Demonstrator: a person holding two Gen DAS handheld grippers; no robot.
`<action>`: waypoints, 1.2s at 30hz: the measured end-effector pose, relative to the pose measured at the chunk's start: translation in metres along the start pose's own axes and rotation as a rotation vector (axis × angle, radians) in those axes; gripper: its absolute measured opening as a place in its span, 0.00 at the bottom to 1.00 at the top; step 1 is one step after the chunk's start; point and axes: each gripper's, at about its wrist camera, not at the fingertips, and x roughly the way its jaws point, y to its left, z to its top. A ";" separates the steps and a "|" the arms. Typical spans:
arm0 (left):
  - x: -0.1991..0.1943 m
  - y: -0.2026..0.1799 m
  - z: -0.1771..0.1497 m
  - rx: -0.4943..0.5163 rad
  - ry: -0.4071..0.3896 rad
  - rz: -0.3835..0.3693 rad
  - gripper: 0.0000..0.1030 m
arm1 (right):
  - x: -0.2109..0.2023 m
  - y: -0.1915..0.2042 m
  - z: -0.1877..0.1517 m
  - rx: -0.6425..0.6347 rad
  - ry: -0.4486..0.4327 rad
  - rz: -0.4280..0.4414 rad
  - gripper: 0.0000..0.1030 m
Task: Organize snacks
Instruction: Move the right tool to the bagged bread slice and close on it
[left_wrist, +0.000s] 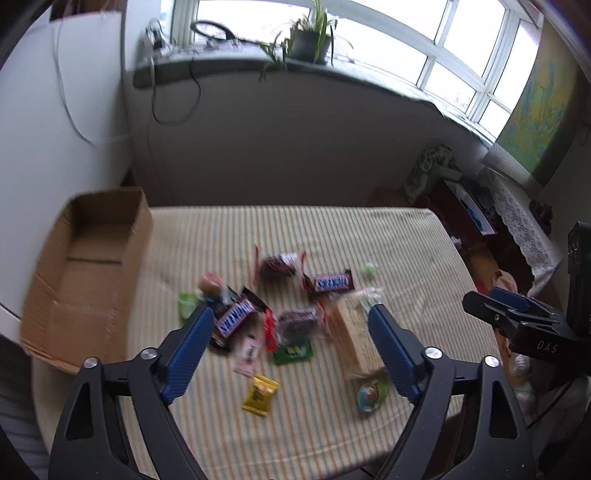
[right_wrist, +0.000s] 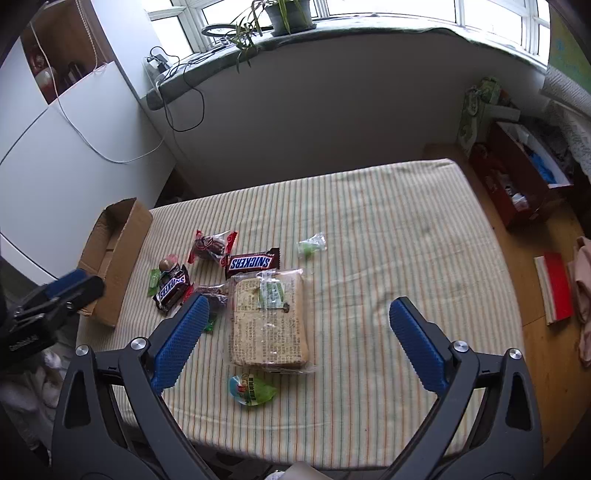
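Snacks: a loose cluster lies mid-table, in the centre of both views; nothing is lifted.
Bread pack: the clear-wrapped tan block printed with text (right_wrist: 269, 321) lies flat at the cluster's right side, lower centre of your right view.
Chocolate bars: one brown Snickers bar (right_wrist: 253, 263) lies just above the bread pack; a second Snickers bar (left_wrist: 236, 317) sits left of centre in your left view, tilted.
Dark pastries: one clear packet with red ends (right_wrist: 211, 245) lies at the top of the cluster; another dark packet (left_wrist: 297, 323) lies between the second bar and the bread.
Small sweets: a yellow sachet (left_wrist: 260, 395) and a round green-and-blue candy pack (right_wrist: 251, 393) lie nearest you; a small green wrapped candy (right_wrist: 312, 245) sits apart, upper right of the pile.
Cardboard box: open-topped brown carton (left_wrist: 92, 266) at the table's left edge, beside the snacks, its inside bare.
Table: striped cream cloth (right_wrist: 388, 229).
Your left gripper (left_wrist: 291, 328): blue-padded jaws spread, hovering above the pile, gripping nothing.
Your right gripper (right_wrist: 297, 321): jaws wide apart over the bread pack, not touching it.
Surroundings: potted plant (left_wrist: 308, 40) on the windowsill, top of frame.
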 end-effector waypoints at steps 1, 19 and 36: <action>0.006 0.000 -0.002 -0.011 0.021 -0.021 0.77 | 0.006 -0.002 -0.002 0.002 0.016 0.018 0.97; 0.096 -0.017 -0.040 -0.202 0.311 -0.301 0.42 | 0.105 -0.039 -0.008 0.182 0.294 0.244 0.78; 0.118 -0.017 -0.041 -0.174 0.341 -0.281 0.37 | 0.153 -0.035 -0.015 0.247 0.410 0.340 0.56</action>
